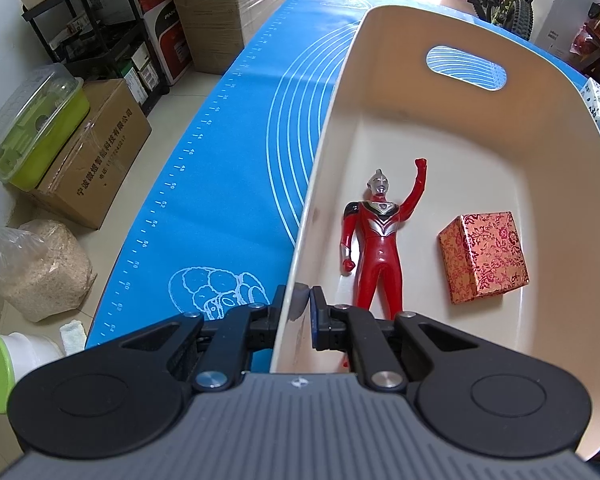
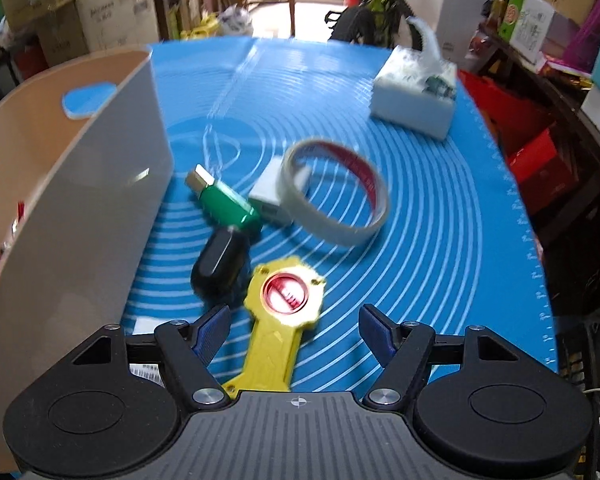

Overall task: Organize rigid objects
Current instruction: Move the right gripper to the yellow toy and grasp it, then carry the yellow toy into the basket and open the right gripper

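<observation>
The left gripper (image 1: 298, 300) was clamped on the bin (image 1: 500, 128) wall, a red figure (image 1: 376, 240) and patterned box (image 1: 484, 256) already inside. The right gripper (image 2: 294, 322), jaws wide and empty, hung over the yellow toy (image 2: 284, 308). I judged the risk was crowding: a black case (image 2: 220, 268) touched the toy at ten o'clock, and a closing finger could knock it. A green stick (image 2: 228, 204) and tape ring (image 2: 336, 192) lay at twelve; the mat (image 2: 440, 240) toward three o'clock was bare.

- Chinese characters "宁波微烟智能科技有限公司" are showing on the cardboard box (image 1: 96, 156), left of frame
- Ruler numbers are running along the blue mat (image 1: 204, 168) edge, too small to read
- "PAN…" is showing on a box (image 1: 172, 36), upper left
</observation>
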Motion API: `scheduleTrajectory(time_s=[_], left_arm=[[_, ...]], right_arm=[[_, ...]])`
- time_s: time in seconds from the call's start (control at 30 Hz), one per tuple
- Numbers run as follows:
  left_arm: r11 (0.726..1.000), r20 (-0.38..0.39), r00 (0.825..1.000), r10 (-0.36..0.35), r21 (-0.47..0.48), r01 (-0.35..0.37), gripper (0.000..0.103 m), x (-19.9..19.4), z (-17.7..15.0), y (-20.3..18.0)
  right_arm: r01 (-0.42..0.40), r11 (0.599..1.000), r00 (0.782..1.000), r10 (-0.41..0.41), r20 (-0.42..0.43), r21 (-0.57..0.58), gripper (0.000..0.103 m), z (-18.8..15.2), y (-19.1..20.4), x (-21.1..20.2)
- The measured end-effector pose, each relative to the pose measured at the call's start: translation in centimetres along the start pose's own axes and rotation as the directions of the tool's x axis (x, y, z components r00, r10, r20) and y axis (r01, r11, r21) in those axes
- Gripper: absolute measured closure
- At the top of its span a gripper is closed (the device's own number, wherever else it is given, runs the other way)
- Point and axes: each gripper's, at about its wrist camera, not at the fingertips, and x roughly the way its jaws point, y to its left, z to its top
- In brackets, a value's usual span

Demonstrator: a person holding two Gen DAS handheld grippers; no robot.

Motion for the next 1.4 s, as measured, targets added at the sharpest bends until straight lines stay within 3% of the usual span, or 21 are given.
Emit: scheduleTrajectory(time_s=[0.23,0.37,0.43,0.5,0.57,1.07,1.4], left_arm=[[1.0,0.0,1.0,-0.001,-0.001,0.001,0.09,-0.1,0.0,0.0],[1.0,0.0,1.0,-0.002,0.0,0.002,0.09,-0.1,0.0,-0.1],[1.0,0.0,1.0,-0.003,-0.001,0.003,0.09,0.0,0.0,-0.1],[1.0,0.0,1.0,-0.002,0.0,0.002,0.09,0.0,0.0,-0.1],[1.0,0.0,1.0,-0.001,-0.001,0.001,0.09,0.0,0.0,0.0],[1.0,0.0,1.0,-0.001,-0.001,0.001,0.09,0.0,0.0,-0.1],[1.0,0.0,1.0,0.002,-0.001,-0.002,0.09,-0.1,0.1,-0.1]], right_arm=[[0.019,0.999,0.999,-0.02,-0.027,-0.04,0.03,-0.7,1.3,1.3],[-0.019,1.0,1.0,0.019,-0.025,-0.001,0.047,-0.7,1.2,1.1],[-0.021,1.0,1.0,0.02,-0.023,-0.02,0.051,-0.8,1.6,1.0],[-0.031,0.999,0.999,0.03,-0.017,-0.029,0.064,-0.8,1.8,1.0],[-0.032,0.999,0.999,0.032,-0.017,-0.038,0.067,-0.8,1.9,0.9],[-0.032,0.999,0.995,0.029,0.091,0.032,0.068,0.6,0.5,-2.3],[-0.092,0.993,0.974,0.074,0.212,0.073,0.068,1.9,0.0,-6.3]])
